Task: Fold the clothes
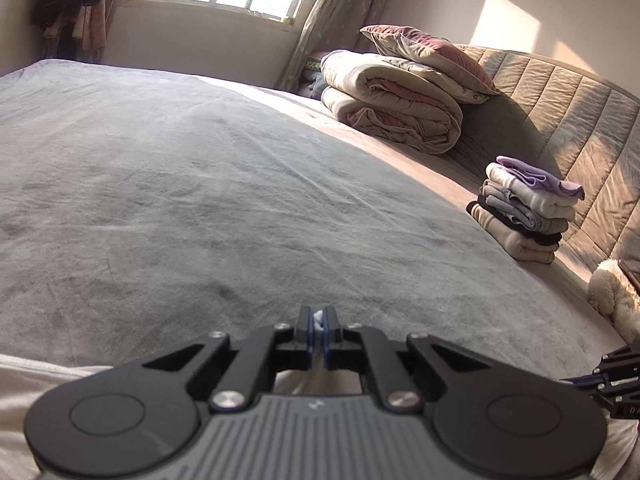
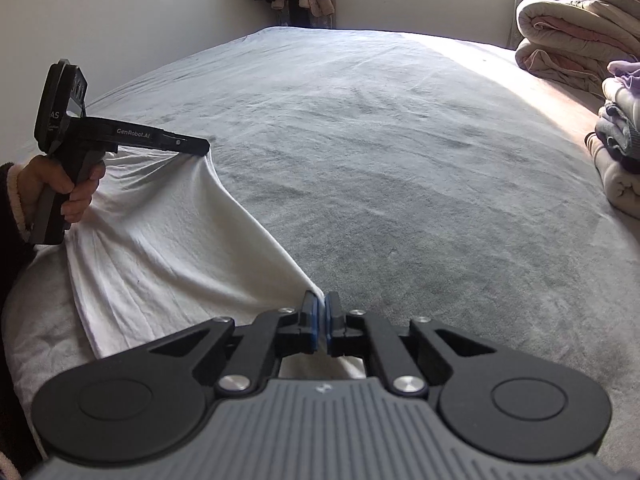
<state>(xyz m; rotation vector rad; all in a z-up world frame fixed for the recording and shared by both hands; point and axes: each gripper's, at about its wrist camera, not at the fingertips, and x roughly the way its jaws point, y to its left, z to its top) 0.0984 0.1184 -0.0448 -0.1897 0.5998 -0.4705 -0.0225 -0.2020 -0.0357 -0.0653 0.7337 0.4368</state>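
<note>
White cloth, a thin cotton-looking garment (image 2: 160,240), hangs stretched between the 2 grippers over the near edge of the grey bed cover (image 2: 400,160). The right gripper (image 2: 320,312) has its blue pads pinched tight on 1 corner of the garment, and the left gripper (image 2: 202,147), gripped by the person's hand (image 2: 68,188), is clamped on the other corner, so the top hem runs taut between them. In the left wrist view a scrap of white shows squeezed between the narrow pads. Holding both corners apart like this probably keeps the fabric flat and free of bunching before it is laid down for folding. A stack of folded clothes (image 1: 528,208) sits well apart near the padded headboard (image 1: 560,92), beside a rolled quilt (image 1: 396,108), likely where finished pieces go
</note>
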